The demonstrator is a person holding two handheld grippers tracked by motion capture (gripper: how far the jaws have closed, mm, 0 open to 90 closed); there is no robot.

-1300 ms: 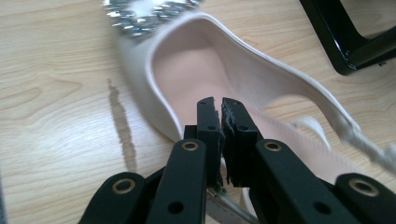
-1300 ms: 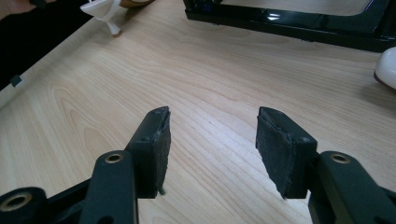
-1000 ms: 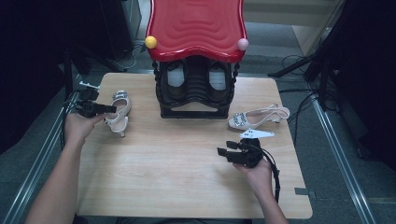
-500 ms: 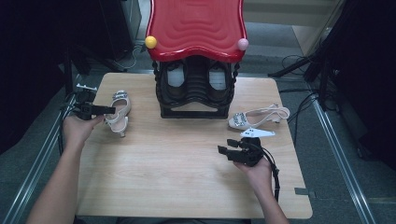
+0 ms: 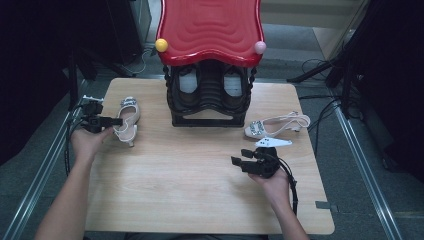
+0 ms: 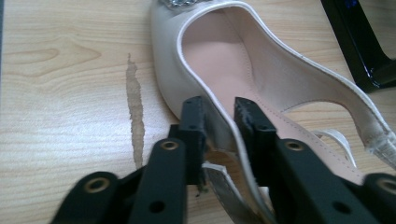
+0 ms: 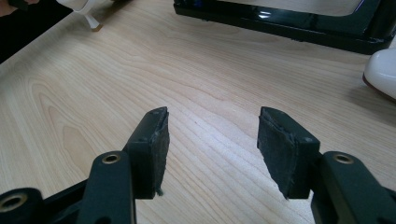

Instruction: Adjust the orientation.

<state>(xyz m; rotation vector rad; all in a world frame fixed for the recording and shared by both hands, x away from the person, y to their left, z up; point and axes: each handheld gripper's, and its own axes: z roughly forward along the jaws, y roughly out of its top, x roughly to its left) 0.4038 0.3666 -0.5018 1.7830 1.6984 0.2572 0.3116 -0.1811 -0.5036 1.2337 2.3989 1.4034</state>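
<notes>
Wooden table [image 5: 200,190] — shoes [image 5: 276,126], rack [image 5: 210,102]

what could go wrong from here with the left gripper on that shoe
The left gripper pinches only the thin side wall of the white shoe, so lifted, it might pivot or slip out. The loose heel strap could snag. The shoe rack stands close, so a swing might knock it.

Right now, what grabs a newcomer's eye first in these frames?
The glossy red wavy top of the black shoe rack at the table's far edge, with a yellow ball and a pink ball at its corners. Next, the left gripper clamped on the side wall of a cream slingback shoe at the table's left, while its mate lies on the right.
</notes>
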